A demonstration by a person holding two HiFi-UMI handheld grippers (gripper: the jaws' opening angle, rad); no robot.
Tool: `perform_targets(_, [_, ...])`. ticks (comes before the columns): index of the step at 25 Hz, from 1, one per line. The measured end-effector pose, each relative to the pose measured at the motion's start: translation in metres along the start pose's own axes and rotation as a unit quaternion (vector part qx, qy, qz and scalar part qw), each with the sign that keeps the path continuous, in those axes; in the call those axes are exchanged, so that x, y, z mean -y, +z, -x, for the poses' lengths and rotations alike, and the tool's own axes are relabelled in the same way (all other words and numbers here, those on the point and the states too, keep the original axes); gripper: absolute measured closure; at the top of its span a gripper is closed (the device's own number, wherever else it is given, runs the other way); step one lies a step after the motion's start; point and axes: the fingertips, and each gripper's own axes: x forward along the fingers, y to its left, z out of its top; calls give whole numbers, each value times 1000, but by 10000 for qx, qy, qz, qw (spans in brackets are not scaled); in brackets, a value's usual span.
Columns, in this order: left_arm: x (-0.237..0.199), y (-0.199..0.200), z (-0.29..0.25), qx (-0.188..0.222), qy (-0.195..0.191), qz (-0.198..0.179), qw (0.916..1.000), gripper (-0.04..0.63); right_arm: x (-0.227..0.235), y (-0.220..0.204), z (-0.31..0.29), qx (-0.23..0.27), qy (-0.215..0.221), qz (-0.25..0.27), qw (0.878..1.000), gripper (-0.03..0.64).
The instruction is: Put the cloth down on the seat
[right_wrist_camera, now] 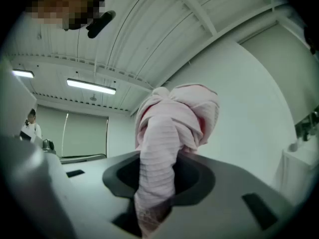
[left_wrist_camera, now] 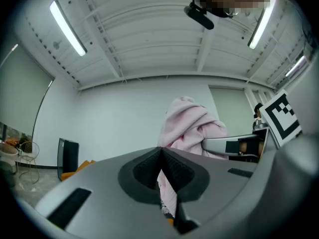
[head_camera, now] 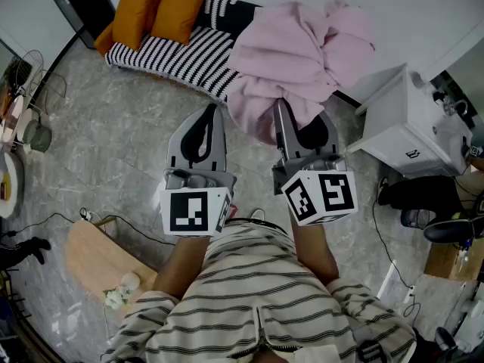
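Head view: my left gripper (head_camera: pixel 208 119) and right gripper (head_camera: pixel 291 123) sit side by side near centre, both pointing toward 12 o'clock. The pink cloth (head_camera: pixel 299 48) bunches up off their tips, spreading from 12 to 1 o'clock and covering the right end of the striped seat (head_camera: pixel 174 55); I can't tell whether it rests on it. Orange cushions (head_camera: pixel 180 10) lie on the seat's far end at 11 o'clock. Left gripper view shows those jaws clenched on a thin edge of cloth. Right gripper view shows a thick roll of cloth pinched between its 2 jaws.
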Motion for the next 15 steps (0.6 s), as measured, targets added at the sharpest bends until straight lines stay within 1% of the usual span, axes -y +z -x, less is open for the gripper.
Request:
perform_targets(5, [0, 6, 2, 21, 12, -52, 10000, 592, -2, 3, 2, 6, 10, -38, 10000, 463])
perform_targets(15, [14, 4, 2, -44, 85, -173, 9998, 592, 5, 2, 7, 36, 165, -247, 9996, 463])
